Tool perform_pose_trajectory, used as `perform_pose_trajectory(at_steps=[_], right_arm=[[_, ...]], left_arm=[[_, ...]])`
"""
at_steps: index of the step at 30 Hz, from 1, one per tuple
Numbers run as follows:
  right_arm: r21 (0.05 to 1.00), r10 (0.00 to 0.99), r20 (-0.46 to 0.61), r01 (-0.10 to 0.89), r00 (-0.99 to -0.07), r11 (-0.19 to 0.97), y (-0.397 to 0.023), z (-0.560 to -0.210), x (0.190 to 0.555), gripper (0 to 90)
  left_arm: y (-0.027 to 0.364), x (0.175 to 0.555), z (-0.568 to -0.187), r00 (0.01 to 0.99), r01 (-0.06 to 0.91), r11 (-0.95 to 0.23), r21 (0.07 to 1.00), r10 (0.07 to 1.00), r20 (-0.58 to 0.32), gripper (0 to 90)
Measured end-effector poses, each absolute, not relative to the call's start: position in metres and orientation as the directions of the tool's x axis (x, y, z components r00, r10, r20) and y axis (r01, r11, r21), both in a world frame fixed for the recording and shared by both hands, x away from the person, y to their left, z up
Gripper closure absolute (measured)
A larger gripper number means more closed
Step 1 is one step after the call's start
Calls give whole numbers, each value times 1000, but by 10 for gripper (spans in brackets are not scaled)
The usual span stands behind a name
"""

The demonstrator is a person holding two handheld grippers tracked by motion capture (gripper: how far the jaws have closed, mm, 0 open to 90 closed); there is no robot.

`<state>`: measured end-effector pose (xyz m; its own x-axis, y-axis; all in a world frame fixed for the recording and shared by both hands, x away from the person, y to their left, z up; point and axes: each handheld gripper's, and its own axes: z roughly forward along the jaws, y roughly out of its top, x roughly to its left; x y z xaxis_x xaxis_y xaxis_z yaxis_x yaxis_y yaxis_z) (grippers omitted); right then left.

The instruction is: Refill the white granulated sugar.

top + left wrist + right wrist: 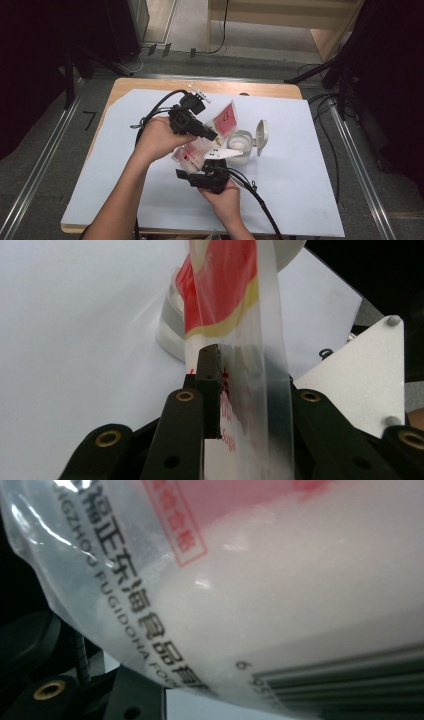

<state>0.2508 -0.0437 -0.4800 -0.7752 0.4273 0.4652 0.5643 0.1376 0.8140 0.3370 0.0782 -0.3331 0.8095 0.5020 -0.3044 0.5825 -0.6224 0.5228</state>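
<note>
Plastic bag [202,145] of white granules, red and white print, held in the air above the worktop [125,180], tilted with its top toward the open white jar [239,147]. The jar's flip lid [262,136] stands up on the far side.

Left gripper [207,134]: pinching the bag's upper, mostly empty film; in the left gripper view the film [260,340] runs flat between the jaws. Right gripper [210,167]: comes under the full lower end; in the right gripper view the bag [280,595] bulges close against the lens. Cannot tell whether its pads press the bag or merely cradle it.

Handling, as judged:
- Soft, no stiffness of its own; contents shift and slump when tilted.
- Film looks glossy, likely slippery; a seam or a folded edge is the safer hold.
- Lower end carries the weight, so support it from beneath and steer by the top corner.
- Hard squeeze may burst or spill it.
</note>
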Motion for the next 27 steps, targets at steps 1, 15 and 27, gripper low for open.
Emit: perform_pose_trajectory(at_steps=[1,15,27], right_arm=[[814,430,460,562,-777,144,-44,-481,251,562],[806,428,454,564,-782,176,-40,-488,253,552],[825,461,415,538,-784,173,-47,-485,252,551]], left_arm=[[78,337,-334,812,578,-620,531,502,-298,768],[92,334,-334,814,575,-607,549,489,-312,900],[113,324,-323,822,560,-572,600,474,-316,900]])
